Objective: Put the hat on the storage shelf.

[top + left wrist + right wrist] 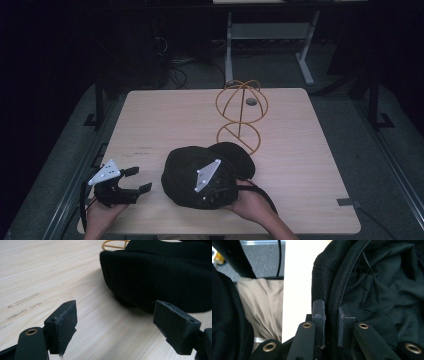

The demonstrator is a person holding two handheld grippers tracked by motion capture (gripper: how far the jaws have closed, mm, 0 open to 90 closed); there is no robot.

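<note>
Right hand-held gripper [329, 325] pinched the soft black cap [200, 172] by its rim on the counter [150, 120], which I judged light and floppy, while my left hand-held gripper [137, 181] waited open.

- The left tongs [113, 322] stand wide apart, with nothing between the two black pads.
- The left pad [66, 325] has a frayed lower edge, and a brass-ringed screw hole sits in the arm beside it.
- Past the right pad [175, 327] a black cap [160, 272] rests on the pale wooden bench [50, 272], clear of both pads.
- A bit of yellow wire stand [112, 245] shows behind the cap at the top edge.
</note>
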